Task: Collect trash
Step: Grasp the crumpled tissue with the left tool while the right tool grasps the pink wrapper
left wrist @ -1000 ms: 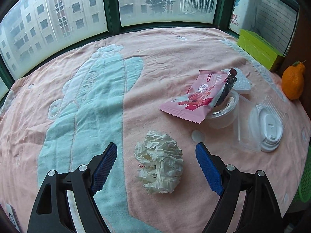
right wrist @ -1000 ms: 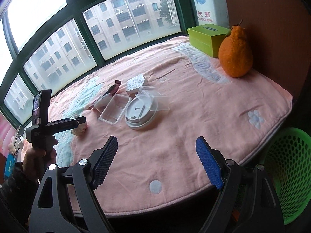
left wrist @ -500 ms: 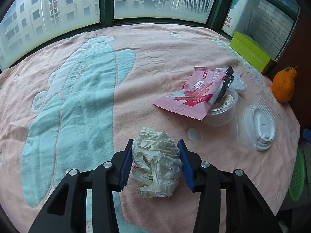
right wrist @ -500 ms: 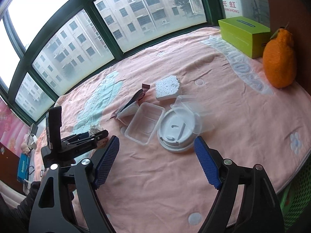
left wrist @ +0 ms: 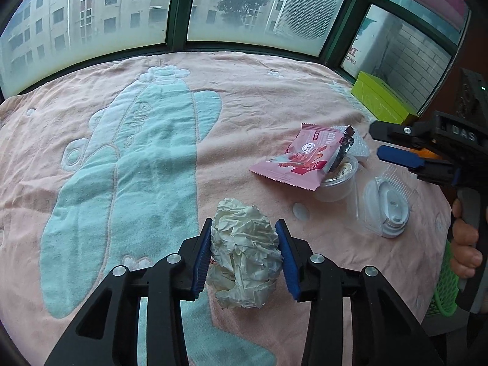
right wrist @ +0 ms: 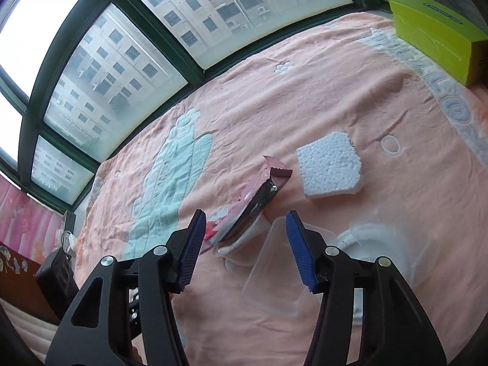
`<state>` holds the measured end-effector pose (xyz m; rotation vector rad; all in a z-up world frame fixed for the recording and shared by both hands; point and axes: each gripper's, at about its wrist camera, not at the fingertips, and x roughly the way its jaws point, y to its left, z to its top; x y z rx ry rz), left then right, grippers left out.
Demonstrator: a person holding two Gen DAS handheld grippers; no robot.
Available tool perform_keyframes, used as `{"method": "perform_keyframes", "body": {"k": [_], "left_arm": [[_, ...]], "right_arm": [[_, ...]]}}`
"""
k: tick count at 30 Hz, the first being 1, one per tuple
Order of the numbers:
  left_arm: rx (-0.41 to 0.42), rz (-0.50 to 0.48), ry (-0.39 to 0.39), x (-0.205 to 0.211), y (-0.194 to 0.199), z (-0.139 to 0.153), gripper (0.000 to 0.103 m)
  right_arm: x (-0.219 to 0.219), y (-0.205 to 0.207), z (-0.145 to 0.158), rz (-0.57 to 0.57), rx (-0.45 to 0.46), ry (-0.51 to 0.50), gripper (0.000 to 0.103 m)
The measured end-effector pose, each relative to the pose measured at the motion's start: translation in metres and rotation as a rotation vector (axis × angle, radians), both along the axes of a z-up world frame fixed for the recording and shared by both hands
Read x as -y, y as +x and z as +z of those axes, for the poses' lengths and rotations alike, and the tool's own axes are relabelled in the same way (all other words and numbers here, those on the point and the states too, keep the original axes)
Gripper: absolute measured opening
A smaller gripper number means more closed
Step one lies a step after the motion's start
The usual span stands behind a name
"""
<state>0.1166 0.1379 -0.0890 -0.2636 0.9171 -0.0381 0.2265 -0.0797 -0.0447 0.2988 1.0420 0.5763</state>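
A crumpled ball of white paper (left wrist: 244,259) lies on the pink blanket (left wrist: 244,91). My left gripper (left wrist: 244,228) is closing on it, and both blue pads press its sides. My right gripper (right wrist: 245,222) is closing too, with its pads touching nothing. It hovers over a pile: a pink snack wrapper (right wrist: 222,216), a dark wrapper (right wrist: 259,201), a small round cup (right wrist: 241,250) and a clear plastic box (right wrist: 274,274). The left wrist view shows the same pink snack wrapper (left wrist: 292,160) with the right gripper (left wrist: 376,141) above it, held by a hand (left wrist: 463,244).
A white cup lid (left wrist: 387,204) lies right of the pile and a white foam piece (right wrist: 329,164) beyond it. A lime-green box (right wrist: 436,36) stands at the far right by the window. A green mesh basket (left wrist: 442,286) sits below the blanket's right edge.
My left jaws have come together on the paper ball. The right gripper has travelled left across the blanket to hang over the wrapper pile, and its jaws have narrowed.
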Motion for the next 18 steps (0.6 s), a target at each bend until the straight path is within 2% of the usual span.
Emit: {"method": "perform_keyframes", "body": {"k": [6, 12, 18], "left_arm": [[0.018, -0.007, -0.017, -0.006, -0.007, 0.004, 0.039], [0.027, -0.006, -0.031, -0.010, -0.009, 0.006, 0.039], [0.028, -0.008, -0.033, -0.011, -0.010, 0.006, 0.039]], "right_arm": [[-0.011, 0.032, -0.021, -0.043, -0.063, -0.009, 0.050], [-0.017, 0.045, -0.035, -0.056, -0.103, -0.019, 0.048], [-0.016, 0.054, -0.050, -0.084, -0.151, 0.019, 0.033]]}}
